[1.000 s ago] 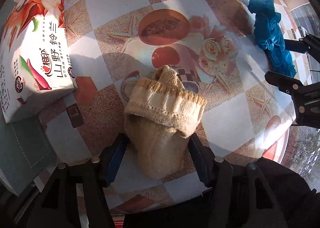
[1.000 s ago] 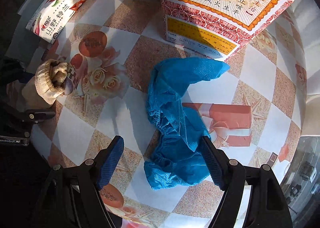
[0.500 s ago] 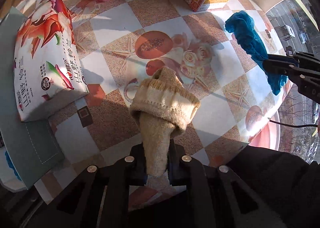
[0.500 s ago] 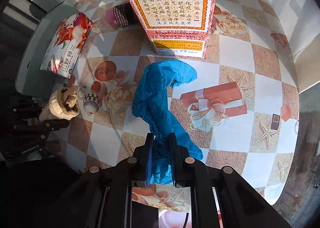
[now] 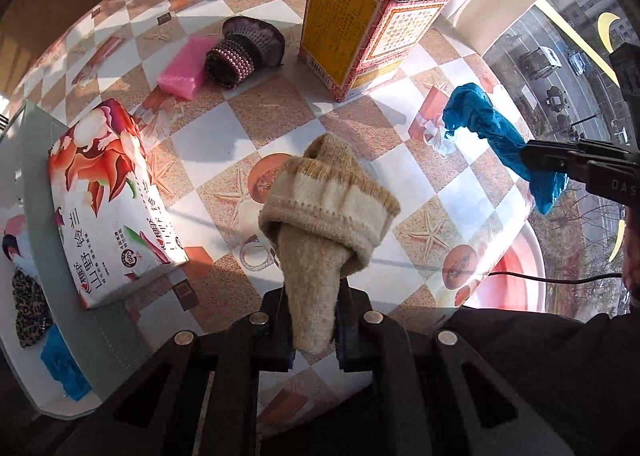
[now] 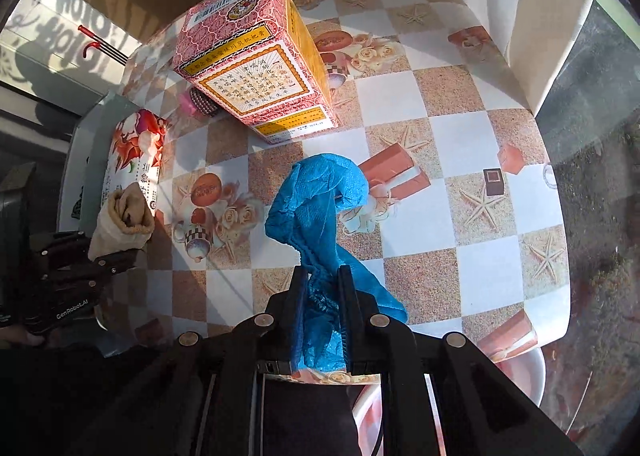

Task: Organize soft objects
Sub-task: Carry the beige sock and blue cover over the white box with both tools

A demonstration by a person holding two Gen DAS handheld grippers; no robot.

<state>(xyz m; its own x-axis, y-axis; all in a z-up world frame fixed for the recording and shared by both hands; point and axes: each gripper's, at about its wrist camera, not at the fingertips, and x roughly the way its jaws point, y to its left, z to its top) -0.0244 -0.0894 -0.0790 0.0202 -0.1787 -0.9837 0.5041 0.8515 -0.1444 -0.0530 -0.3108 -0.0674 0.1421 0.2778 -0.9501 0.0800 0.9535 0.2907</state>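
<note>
The left gripper (image 5: pixel 312 330) jaws pinch the beige sock (image 5: pixel 326 212) and the right gripper (image 6: pixel 323 320) jaws pinch the blue shoe cover (image 6: pixel 320 200), both lifted above the desk (image 6: pixel 480 136). Each carry should go high and slowly, so the hanging ends pass over the red medicine box (image 6: pixel 256 72). Left of this box stand a tissue pack (image 5: pixel 108 200), a pink sponge (image 5: pixel 182 68) and a dark knitted sock (image 5: pixel 244 46).

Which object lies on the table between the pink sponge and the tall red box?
In the left wrist view, a dark knitted sock lies between the pink sponge and the tall red box, touching the sponge.
</note>
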